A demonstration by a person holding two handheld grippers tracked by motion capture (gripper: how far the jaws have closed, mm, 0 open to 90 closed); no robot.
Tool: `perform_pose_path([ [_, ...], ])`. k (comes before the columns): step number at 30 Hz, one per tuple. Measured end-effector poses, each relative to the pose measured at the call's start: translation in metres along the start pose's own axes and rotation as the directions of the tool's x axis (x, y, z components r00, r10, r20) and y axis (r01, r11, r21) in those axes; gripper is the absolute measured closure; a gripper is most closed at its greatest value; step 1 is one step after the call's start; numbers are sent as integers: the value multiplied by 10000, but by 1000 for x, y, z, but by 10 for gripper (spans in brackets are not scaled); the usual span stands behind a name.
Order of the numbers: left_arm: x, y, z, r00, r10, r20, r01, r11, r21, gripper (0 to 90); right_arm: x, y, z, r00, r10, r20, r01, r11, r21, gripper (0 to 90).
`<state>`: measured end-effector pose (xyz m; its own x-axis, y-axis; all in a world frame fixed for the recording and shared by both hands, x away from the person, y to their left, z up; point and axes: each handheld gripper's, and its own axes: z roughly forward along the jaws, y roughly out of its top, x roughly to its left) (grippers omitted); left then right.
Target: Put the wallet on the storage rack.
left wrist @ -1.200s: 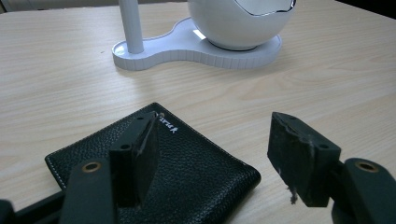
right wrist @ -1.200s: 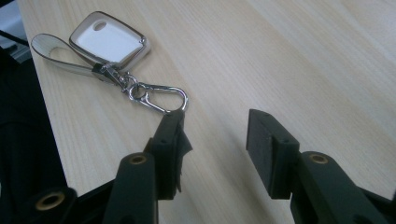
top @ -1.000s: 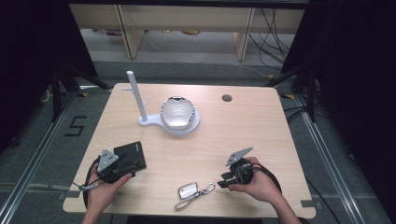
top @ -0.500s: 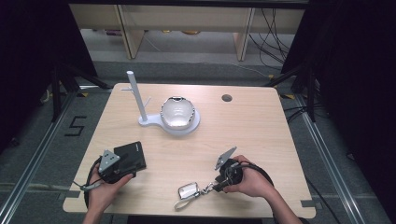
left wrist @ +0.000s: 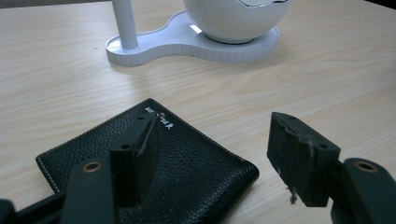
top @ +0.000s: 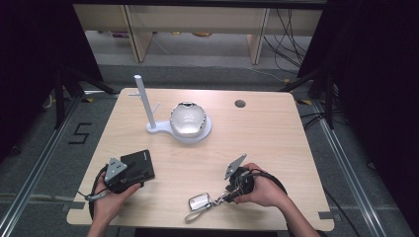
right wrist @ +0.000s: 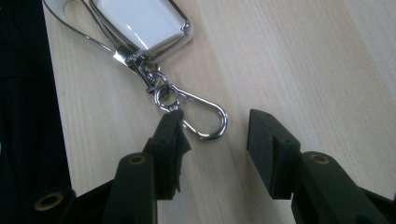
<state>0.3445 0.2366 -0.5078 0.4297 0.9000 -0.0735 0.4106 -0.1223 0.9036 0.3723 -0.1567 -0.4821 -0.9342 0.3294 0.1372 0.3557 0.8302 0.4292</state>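
at the keychain clasp (right wrist: 201,116), right claw (right wrist: 212,135) has just been opening, empty.

The light wooden tabletop (top: 276,143) lies mostly bare: its whole right half, from the far right corner down to the near edge, offers open passage. Toward the far left, a white plastic stand (top: 182,129) with a tall upright post (top: 145,101) and a rounded white bowl-shaped holder (top: 188,118) blocks the way. A small dark round hole (top: 240,103) sits near the far edge. Near the front left corner a flat black leather wallet (top: 138,165) lies low. At the near edge, a silver key fob with a metal carabiner clip (top: 202,202) lies flat, with bare wood between it and the wallet.
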Motion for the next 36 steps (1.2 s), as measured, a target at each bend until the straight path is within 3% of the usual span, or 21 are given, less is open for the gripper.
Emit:
perform_pose_path([
  [3, 2, 2, -1, 9999, 78, -133, -74, 9995, 292, 332, 0, 0, -1, 10000, 2, 18, -2, 10000, -4, 570],
  [5, 5, 3, -2, 9992, 82, -394, -42, 9948, 1013, 317, 1, -1, -3, 10000, 58, 27, -58, 10000, -39, 566],
  [6, 5, 3, -2, 9992, 82, -394, -42, 9948, 1013, 316, 1, -2, -4, 10000, 43, -24, -43, 10000, -48, 565],
  [8, 13, 2, -4, 9932, -565, -1021, 723, 9847, 1583, 318, 1, -3, -5, 10000, 88, 15, -88, 9999, -53, 565],
  [12, 20, 2, -5, 9780, -1447, -1500, 1732, 9647, 1982, 319, 0, -5, -6, 9998, 183, 128, -183, 9998, -72, 563],
  [13, 20, 2, -5, 9780, -1447, -1500, 1732, 9647, 1982, 319, 0, -5, -7, 9998, 149, 97, -148, 9998, -98, 563],
  [18, 26, 2, -5, 9690, -1821, -1667, 2185, 9471, 2352, 312, 0, -6, -9, 9998, 158, 72, -157, 9997, -192, 560],
  [19, 29, 3, -6, 9669, -1893, -1711, 2306, 9353, 2683, 310, 1, -6, -9, 9998, 199, 42, -198, 9996, -192, 560],
  [20, 31, 3, -6, 9671, -1947, -1639, 2348, 9308, 2801, 310, 0, -6, -9, 9998, 168, 83, -166, 9996, -210, 559],
  [21, 32, 3, -7, 9713, -1825, -1525, 2206, 9310, 2908, 311, 1, -7, -10, 9997, 208, 100, -206, 9996, -206, 559],
  [22, 31, 3, -8, 9810, -1487, -1242, 1801, 9362, 3019, 311, 1, -7, -10, 9997, 228, 104, -226, 9995, -230, 559],
  [23, 31, 3, -8, 9810, -1487, -1242, 1801, 9362, 3019, 299, 1, -7, -10, 9997, 237, 116, -234, 9995, -232, 559],
  [24, 30, 3, -10, 9896, -1087, -937, 1325, 9425, 3067, 300, 2, -8, -11, 9996, 245, 101, -243, 9994, -254, 558],
  [25, 30, 3, -12, 9949, -680, -748, 890, 9405, 3280, 300, 2, -8, -11, 9996, 245, 101, -243, 9994, -254, 558],
  [26, 28, 2, -15, 9996, -46, -269, 131, 9452, 3262, 305, 2, -9, -11, 9997, 256, 52, -254, 9992, -296, 558],
  [27, 28, 1, -16, 9999, 65, -103, -29, 9482, 3178, 307, 1, -9, -12, 9996, 249, 101, -246, 9993, -276, 559],
  [28, 29, 1, -18, 9990, 440, 36, -428, 9438, 3278, 309, 1, -9, -12, 9996, 267, 72, -265, 9993, -273, 559],
  [31, 28, 0, -18, 9957, 913, 152, -913, 9409, 3262, 310, 1, -8, -12, 9995, 292, 120, -288, 9991, -304, 559],
  [33, 27, 0, -16, 9863, 1567, 516, -1649, 9298, 3292, 311, 1, -8, -13, 9991, 403, 131, -399, 9987, -305, 558],
  [34, 26, 1, -15, 9853, 1605, 586, -1709, 9288, 3290, 312, 2, -8, -13, 9992, 377, 112, -374, 9988, -313, 558],
  [36, 27, 2, -14, 9763, 2018, 780, -2163, 9124, 3476, 313, 1, -7, -12, 9997, 242, 53, -240, 9991, -343, 558],
])
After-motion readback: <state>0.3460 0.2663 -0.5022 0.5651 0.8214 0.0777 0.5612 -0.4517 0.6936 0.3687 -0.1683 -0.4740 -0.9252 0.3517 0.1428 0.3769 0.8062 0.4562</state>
